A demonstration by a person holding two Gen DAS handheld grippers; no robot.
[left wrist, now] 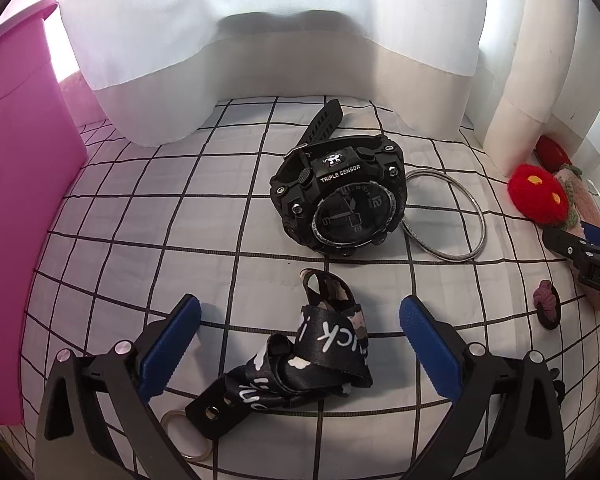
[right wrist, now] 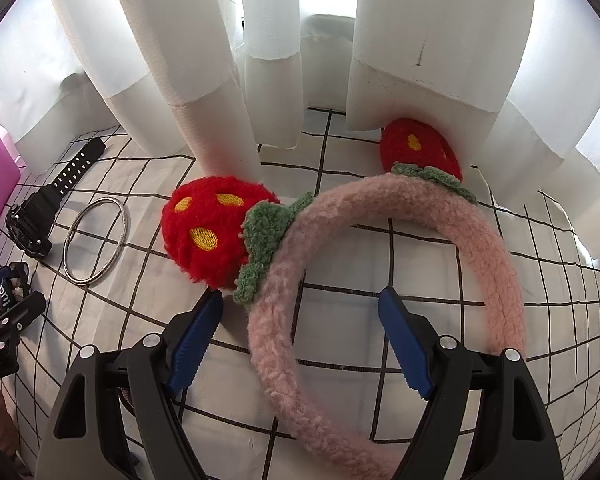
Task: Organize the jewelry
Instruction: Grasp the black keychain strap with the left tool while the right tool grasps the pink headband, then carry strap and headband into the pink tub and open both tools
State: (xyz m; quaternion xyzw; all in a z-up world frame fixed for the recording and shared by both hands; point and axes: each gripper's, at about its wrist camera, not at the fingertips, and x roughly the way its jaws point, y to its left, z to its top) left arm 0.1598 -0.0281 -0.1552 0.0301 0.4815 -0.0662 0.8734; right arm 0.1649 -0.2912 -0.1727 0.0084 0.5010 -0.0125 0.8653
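Note:
My left gripper (left wrist: 300,324) is open, its blue pads (left wrist: 172,348) on either side of a black printed lanyard strap (left wrist: 312,356) with a metal ring (left wrist: 188,436), not touching it. Beyond lie a black digital watch (left wrist: 340,196) and a thin silver bangle (left wrist: 448,216). My right gripper (right wrist: 300,324) is open over a fuzzy pink headband (right wrist: 380,216) with two red strawberry ears (right wrist: 212,232); the band's left side passes between the pads (right wrist: 196,340) untouched. In the right wrist view the watch (right wrist: 36,216) and bangle (right wrist: 96,240) lie at the left.
A white bedsheet with a black grid (left wrist: 180,220) carries everything. White curtains (right wrist: 180,60) hang along the far edge. A pink bin (left wrist: 20,200) stands at the left. A small dark hair tie (left wrist: 546,304) lies at the right, near the right gripper's body (left wrist: 580,252).

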